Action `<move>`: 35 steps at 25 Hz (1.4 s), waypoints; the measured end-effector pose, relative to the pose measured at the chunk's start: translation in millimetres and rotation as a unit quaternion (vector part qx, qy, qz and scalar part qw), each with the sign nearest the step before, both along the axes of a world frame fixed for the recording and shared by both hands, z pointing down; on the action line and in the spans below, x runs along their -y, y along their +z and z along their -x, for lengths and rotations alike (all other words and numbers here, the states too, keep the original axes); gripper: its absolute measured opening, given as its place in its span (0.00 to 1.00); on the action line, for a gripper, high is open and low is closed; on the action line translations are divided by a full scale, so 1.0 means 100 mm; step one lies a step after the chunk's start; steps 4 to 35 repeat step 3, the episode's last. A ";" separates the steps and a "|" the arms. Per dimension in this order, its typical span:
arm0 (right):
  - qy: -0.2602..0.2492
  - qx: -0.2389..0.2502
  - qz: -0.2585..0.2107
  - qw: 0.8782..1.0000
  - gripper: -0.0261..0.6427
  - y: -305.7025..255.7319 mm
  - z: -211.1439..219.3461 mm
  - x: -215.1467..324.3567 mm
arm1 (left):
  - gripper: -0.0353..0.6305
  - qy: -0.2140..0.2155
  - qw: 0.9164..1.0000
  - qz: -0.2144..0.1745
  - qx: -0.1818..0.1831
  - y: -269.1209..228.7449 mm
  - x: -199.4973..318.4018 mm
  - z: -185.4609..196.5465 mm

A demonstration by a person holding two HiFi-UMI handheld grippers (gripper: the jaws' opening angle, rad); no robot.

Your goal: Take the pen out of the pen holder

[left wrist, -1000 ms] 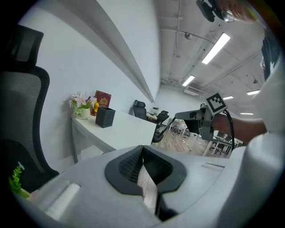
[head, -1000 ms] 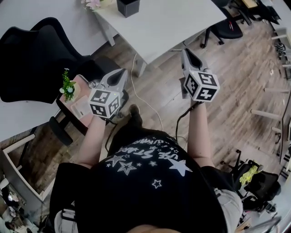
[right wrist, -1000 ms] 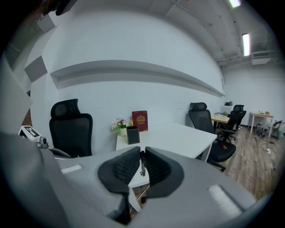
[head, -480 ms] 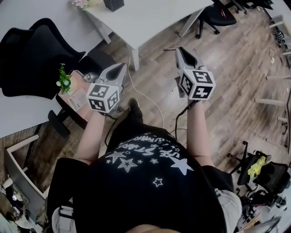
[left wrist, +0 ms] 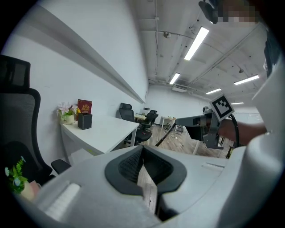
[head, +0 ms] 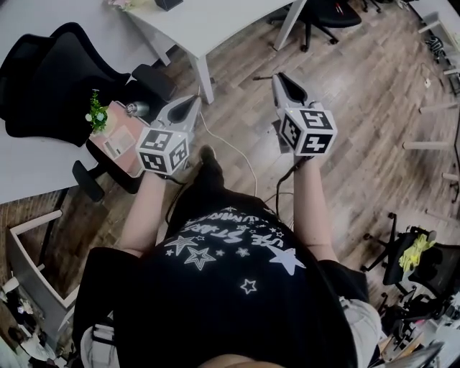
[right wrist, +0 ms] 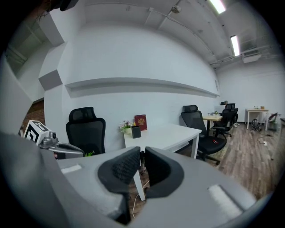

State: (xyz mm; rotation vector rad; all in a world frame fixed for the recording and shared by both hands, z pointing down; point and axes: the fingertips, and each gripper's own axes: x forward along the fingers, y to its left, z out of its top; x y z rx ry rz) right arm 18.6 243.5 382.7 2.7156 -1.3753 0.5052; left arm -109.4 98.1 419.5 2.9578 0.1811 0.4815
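Note:
The black pen holder (left wrist: 84,121) stands on the far end of a white desk (left wrist: 107,133), next to flowers and a red book. It also shows in the right gripper view (right wrist: 136,132), and only its lower edge shows at the top of the head view (head: 167,3). No pen can be made out at this distance. My left gripper (head: 192,103) and right gripper (head: 282,77) are held out side by side over the wood floor, well short of the desk. Both are shut with nothing between the jaws (left wrist: 142,149) (right wrist: 142,155).
A black office chair (head: 50,79) stands left of the desk. In front of it is a low pink stool (head: 118,140) with a small plant. A white cable (head: 237,154) runs over the floor from the desk leg (head: 205,86). More chairs (head: 323,11) stand at the right.
The desk and the pen holder have slid towards the top left edge of the head view. Both grippers have stayed shut, empty and side by side in front of the person.

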 end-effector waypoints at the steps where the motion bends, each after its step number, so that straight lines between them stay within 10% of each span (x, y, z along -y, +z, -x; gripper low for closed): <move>1: 0.000 0.000 -0.001 1.000 0.09 0.00 0.08 -0.07 | 0.07 0.000 1.000 0.000 0.000 0.00 -0.06 0.08; 35: 0.000 0.001 -0.003 1.000 0.09 0.01 0.24 -0.21 | 0.07 -0.001 1.000 0.002 0.000 0.00 -0.20 0.24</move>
